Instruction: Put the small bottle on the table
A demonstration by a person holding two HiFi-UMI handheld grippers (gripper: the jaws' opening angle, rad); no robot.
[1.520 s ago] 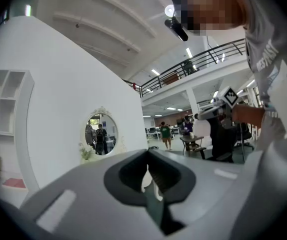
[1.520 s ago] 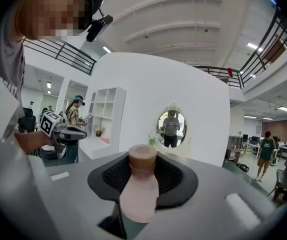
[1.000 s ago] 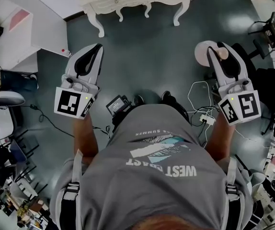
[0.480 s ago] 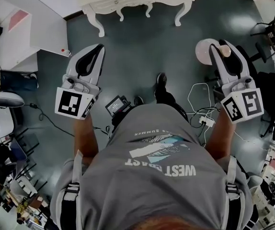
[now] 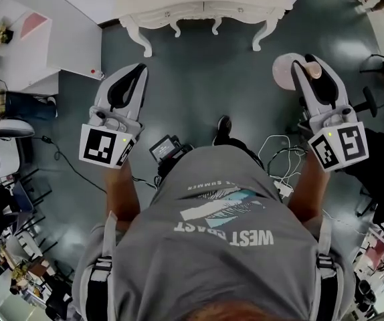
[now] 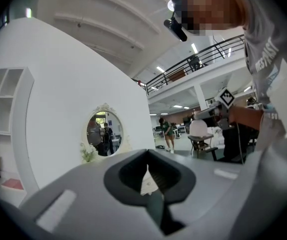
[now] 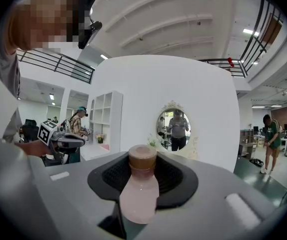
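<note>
The small bottle point(image 7: 139, 189) is pale pink with a brown cap. It stands between the dark pads of my right gripper point(image 7: 142, 176), which is shut on it. In the head view the same bottle point(image 5: 315, 73) shows at the tip of the right gripper point(image 5: 306, 62), held above the dark floor. My left gripper point(image 5: 137, 69) is level with it on the left, shut, with nothing in it. In the left gripper view, the left gripper's point(image 6: 148, 176) pads meet along a thin slit. The white table point(image 5: 205, 9) with curved legs stands ahead, beyond both grippers.
A white wall with an oval mirror point(image 7: 174, 129) rises behind the table. White shelves point(image 5: 18, 39) stand at the left. Cables point(image 5: 282, 156) and a small device point(image 5: 165, 148) lie on the floor near the person's feet. Other people stand in the room.
The white table has drawn nearer in the head view, and a foot has stepped forward. Both grippers keep their pose, and the bottle stays in the right one.
</note>
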